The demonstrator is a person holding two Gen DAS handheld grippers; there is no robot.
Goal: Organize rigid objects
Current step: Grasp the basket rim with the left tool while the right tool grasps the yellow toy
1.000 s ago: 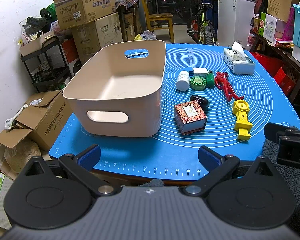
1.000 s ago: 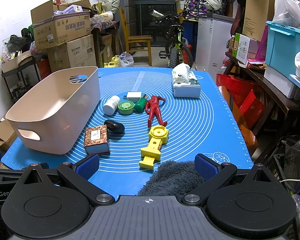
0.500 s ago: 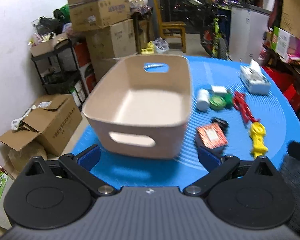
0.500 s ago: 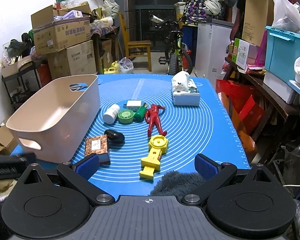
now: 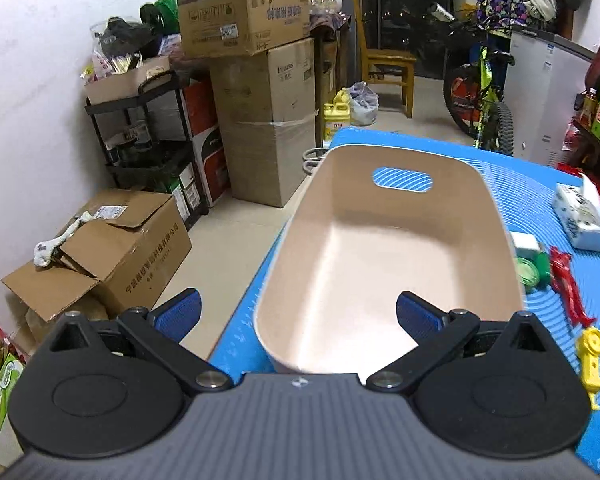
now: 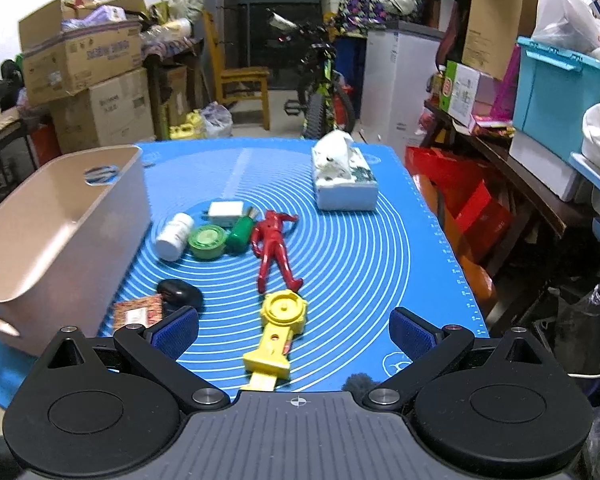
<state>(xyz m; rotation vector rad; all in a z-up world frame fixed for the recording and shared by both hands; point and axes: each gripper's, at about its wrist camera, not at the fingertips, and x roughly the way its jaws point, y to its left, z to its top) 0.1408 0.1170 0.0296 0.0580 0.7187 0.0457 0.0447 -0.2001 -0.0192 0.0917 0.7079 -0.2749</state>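
left gripper point(image 5: 296, 312): fingers spread wide, nothing held. It has swung left and forward over the last second; its view now sits above the near rim of the empty beige plastic bin with cut-out handles point(image 5: 384, 256) instead of facing the whole table.
right gripper point(image 6: 294, 330): fingers wide apart, empty. It has moved in toward the table; the yellow plastic toy launcher point(image 6: 278, 334) now lies between its fingertips in the picture, height above it unclear.
bin: empty, on the left side of the blue silicone mat with white rings point(image 6: 360, 248).
loose items: all on the mat right of the bin: white pill bottle point(image 6: 175, 236), green round tin point(image 6: 207, 242), green bottle point(image 6: 240, 234), white small box point(image 6: 225, 210), red plastic figure point(image 6: 274, 248), black oval case point(image 6: 179, 293), patterned red box point(image 6: 137, 312). None has moved.
not part of sort, likely: white tissue box point(image 6: 344, 184), far right of the mat.
meaning: nothing binned yet. Looks like the right is lining up on the yellow launcher as first pick, while the left steadies the bin or waits there.
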